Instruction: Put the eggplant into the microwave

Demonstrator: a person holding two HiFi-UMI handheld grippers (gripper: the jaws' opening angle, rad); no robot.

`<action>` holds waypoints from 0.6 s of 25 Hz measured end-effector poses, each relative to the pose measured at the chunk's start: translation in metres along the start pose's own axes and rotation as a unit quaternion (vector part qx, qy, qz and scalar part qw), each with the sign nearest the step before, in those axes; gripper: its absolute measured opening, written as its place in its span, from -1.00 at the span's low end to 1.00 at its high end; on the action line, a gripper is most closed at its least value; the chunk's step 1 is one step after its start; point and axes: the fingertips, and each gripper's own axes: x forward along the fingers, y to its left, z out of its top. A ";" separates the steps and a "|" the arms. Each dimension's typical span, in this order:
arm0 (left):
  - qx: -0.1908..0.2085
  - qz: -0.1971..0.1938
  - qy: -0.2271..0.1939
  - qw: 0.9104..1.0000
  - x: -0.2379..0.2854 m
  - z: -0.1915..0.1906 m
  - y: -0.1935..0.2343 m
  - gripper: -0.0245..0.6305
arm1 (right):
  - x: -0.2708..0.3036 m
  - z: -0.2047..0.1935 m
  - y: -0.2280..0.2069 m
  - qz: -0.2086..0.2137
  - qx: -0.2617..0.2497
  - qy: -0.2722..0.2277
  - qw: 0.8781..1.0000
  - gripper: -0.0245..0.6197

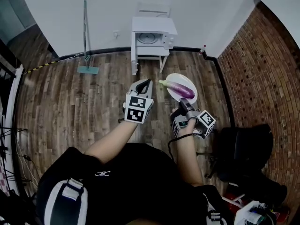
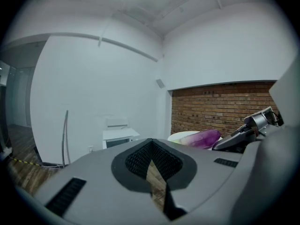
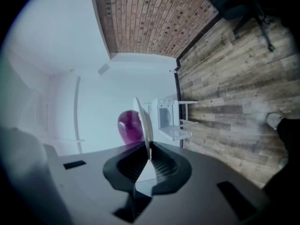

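A purple eggplant [image 1: 180,89] lies on a white plate [image 1: 174,78] held above the wooden floor. My right gripper [image 1: 183,102] is shut on the plate's near rim [image 3: 143,116], and the eggplant [image 3: 129,125] shows just behind that rim. Beside it on the left, my left gripper [image 1: 145,83] is shut with nothing in it; its tips [image 2: 151,140] meet. The white microwave [image 1: 152,37] stands on a small white stand against the far wall, its round turntable showing. It appears ahead in both gripper views [image 2: 119,138] [image 3: 166,116]. In the left gripper view the eggplant [image 2: 204,138] is at right.
A long-handled floor tool [image 1: 86,32] leans on the wall left of the microwave. A brick wall [image 1: 262,78] runs along the right, with a black chair [image 1: 243,149] near it. A small bottle [image 1: 202,50] stands in the far corner.
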 end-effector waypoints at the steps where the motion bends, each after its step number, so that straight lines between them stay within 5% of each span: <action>1: -0.003 0.002 0.000 1.000 0.009 0.003 -0.003 -0.93 | 0.005 0.008 0.000 -0.002 -0.001 0.003 1.000 -0.83; 15: -0.021 0.027 0.014 0.999 0.090 0.000 -0.005 -0.93 | 0.067 0.068 -0.001 -0.018 0.002 0.045 0.999 -0.83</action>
